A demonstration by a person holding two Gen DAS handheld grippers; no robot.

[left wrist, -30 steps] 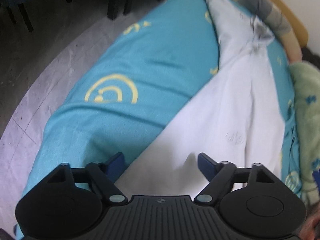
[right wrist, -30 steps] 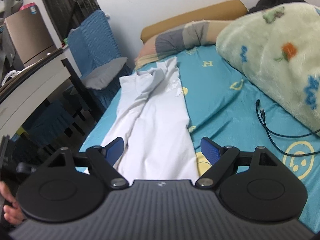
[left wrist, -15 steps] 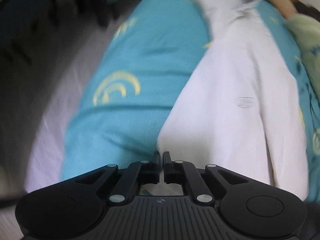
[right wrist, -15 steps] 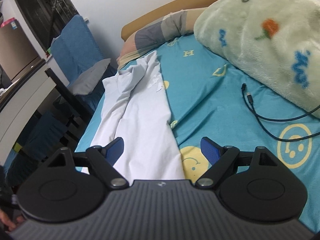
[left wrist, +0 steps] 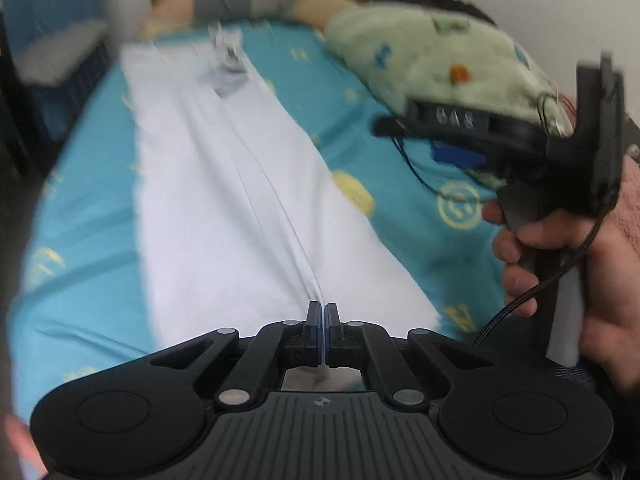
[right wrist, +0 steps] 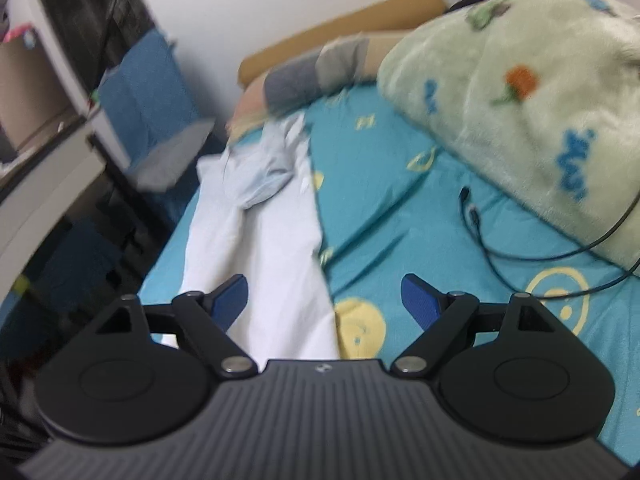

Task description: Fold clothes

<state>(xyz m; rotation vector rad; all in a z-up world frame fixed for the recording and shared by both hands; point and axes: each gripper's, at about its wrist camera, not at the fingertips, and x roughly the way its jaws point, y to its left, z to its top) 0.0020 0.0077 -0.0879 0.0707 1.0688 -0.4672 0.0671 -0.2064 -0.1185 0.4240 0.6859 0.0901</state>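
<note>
— Left gripper?
— Pinched together on the near hem of the garment, at a central crease.
— Right gripper?
— Spread wide, holding nothing, hovering above the garment's near right edge. Seen too from the left wrist view, gripped in a hand, off to the right.
— Garment's place?
— Laid lengthwise along the sheet, bunched at the far end near the pillow. Beside a blanket and cable on the right.

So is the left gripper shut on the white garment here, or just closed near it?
Shut on it. In the left wrist view the left gripper has its jaws together, pinching the near hem of the white garment, with creases running into them.
</note>
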